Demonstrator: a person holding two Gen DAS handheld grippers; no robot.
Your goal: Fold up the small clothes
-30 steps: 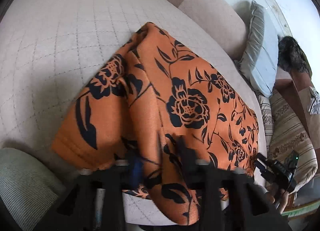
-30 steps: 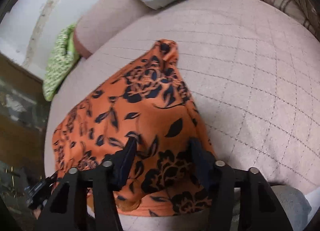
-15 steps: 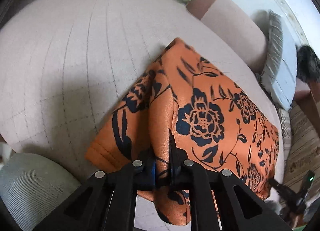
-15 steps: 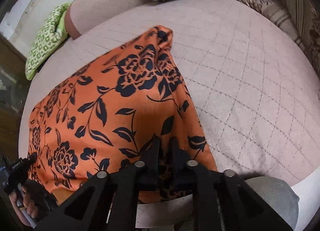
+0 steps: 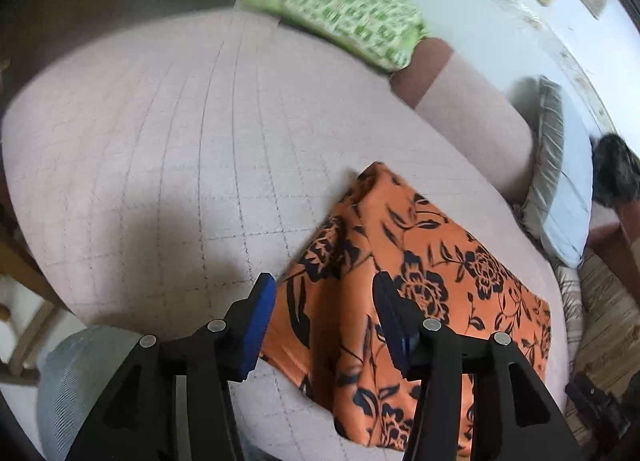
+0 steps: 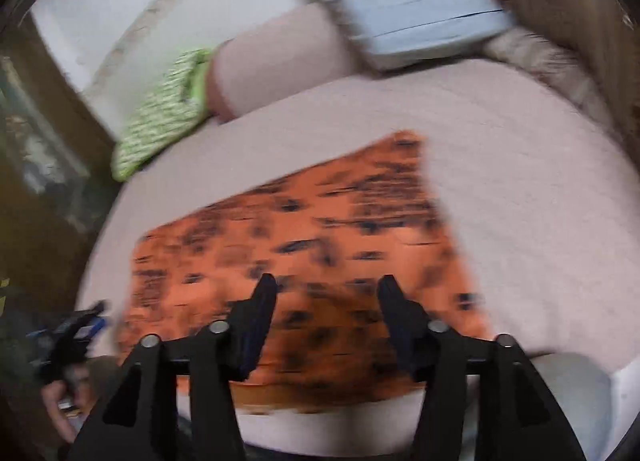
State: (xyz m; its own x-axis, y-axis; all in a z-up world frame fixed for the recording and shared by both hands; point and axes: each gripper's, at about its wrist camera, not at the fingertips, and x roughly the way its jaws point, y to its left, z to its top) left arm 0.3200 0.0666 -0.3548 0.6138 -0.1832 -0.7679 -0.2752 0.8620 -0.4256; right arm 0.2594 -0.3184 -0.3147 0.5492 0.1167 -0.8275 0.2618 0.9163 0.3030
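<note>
Under motion blur, orange floral garment (image 6: 304, 245)

A green patterned cushion (image 5: 340, 17) and grey pillow (image 5: 560, 181) edge the quilted bed (image 5: 160, 141).

orange black-floral garment (image 5: 424, 285), green-patterned cushion (image 5: 352, 17)

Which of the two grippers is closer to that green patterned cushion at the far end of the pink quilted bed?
Left. The left gripper sits at the cloth edge facing the green patterned cushion; the right gripper is over the cloth's other side.
</note>
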